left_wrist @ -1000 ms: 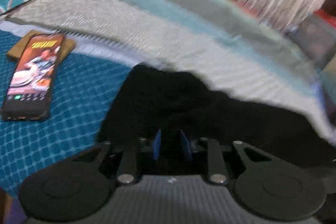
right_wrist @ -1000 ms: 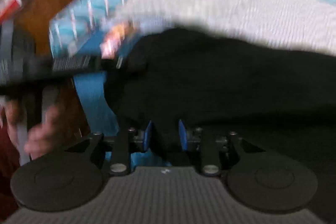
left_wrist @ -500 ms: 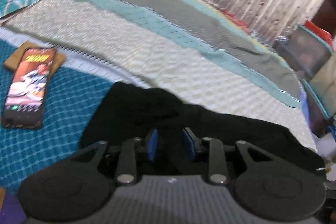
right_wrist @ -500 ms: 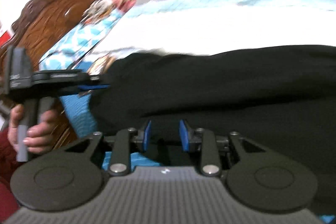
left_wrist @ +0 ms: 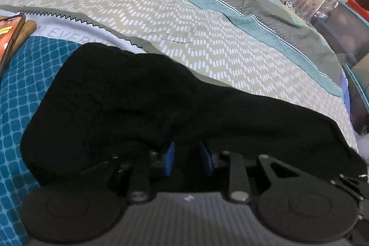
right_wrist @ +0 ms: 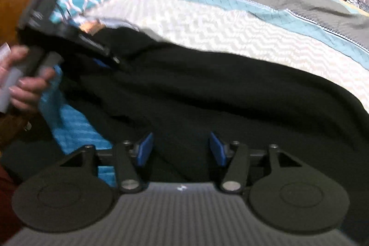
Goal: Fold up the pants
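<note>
Both rigs same build: left hand-held gripper [left_wrist: 187, 159] and right hand-held gripper [right_wrist: 181, 149] each have a grey ribbed body with a small white mark at centre, two black round discs at the sides, black link arms with silver pivot screws, blue finger pads [right_wrist: 144, 151]. The right view shows the person's left hand [right_wrist: 22, 78] on a black and grey handle.

Left tongs [left_wrist: 187, 159] tilted downward, blue pads close together with black cloth pinched between them, right tongs [right_wrist: 181, 149] angled down, jaws just opened wide, pads apart and gripping nothing, person's left hand [right_wrist: 22, 82] wrapped round the left tongs' handle
</note>
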`<state>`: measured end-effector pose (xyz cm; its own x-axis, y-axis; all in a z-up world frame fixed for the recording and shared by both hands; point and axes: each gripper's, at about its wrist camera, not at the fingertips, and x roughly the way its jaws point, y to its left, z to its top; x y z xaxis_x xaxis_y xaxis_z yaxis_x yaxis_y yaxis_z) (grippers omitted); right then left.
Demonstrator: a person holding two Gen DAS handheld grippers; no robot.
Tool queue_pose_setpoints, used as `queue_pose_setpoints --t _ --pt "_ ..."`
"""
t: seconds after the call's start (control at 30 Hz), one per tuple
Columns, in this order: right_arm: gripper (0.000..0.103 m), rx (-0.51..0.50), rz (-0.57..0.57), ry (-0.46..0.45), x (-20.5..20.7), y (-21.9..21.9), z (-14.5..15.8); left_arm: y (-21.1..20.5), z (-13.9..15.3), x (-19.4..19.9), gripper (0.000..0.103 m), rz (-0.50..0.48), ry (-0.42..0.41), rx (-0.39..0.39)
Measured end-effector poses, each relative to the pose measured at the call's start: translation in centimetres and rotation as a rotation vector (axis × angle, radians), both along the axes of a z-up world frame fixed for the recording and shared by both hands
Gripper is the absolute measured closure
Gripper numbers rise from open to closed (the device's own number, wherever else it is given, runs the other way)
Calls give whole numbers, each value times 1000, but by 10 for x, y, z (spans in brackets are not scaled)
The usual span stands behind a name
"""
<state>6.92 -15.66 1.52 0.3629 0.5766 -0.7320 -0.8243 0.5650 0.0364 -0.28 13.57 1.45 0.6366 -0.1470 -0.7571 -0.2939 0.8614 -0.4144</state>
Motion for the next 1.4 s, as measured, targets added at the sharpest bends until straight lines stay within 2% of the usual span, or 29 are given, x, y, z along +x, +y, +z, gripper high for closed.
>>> queue_pose_setpoints --t 0.07,0.1,0.13,0.17,0.23,0.3,0.37,0.43,0.5,0.57,0.6,0.63,0.67,0.8,0.9,1.0,1.07,1.13,1.2,1.4 --pt "48 -32 -4 5 12 3 -10 -1 1 -1 78 -1 9 10" --pt "70 -35 -2 19 16 6 -12 -2 1 -2 78 1 13 12" --pt "86 -32 -1 32 20 6 -11 -1 2 0 78 3 17 12" --pt "92 -27 -11 40 23 4 -8 -1 3 -1 78 7 23 10" --pt "96 15 -24 68 22 -5 7 0 6 -2 78 12 27 5" --pt "96 39 8 55 13 -12 24 0 7 -3 78 13 28 3" --pt "96 20 62 67 1 -19 28 -1 6 -2 78 10 28 7" --pt "95 -36 79 112 -3 -20 11 -4 7 -1 78 7 32 25" --pt "94 -65 38 160 -3 -22 -14 -7 11 -1 76 8 43 45" --pt "88 18 -18 206 3 -29 -15 -10 20 -7 70 7 39 53" --pt "79 50 -38 227 6 -33 -12 -11 26 -11 65 9 27 58" --pt "64 93 -56 230 8 -40 -6 -12 33 -16 65 9 8 63" --pt "58 136 -76 220 10 -48 0 -15 41 -22 65 3 -20 63" --pt "59 186 -165 157 14 -85 17 -33 63 -35 65 -35 -107 45" --pt "59 214 -287 132 27 -113 19 -59 69 -31 65 -123 -139 49" --pt "59 237 -429 161 43 -133 12 -85 57 -20 65 -199 -100 65" --pt "59 231 -503 196 48 -139 7 -92 40 -13 65 -220 -28 53" --pt "60 192 -550 236 53 -145 -6 -97 18 -10 69 -226 80 74" --pt "63 137 -571 244 49 -142 -18 -99 16 -18 70 -239 59 104" --pt "63 203 -598 282 38 -165 -21 -93 22 -27 70 -237 48 87"
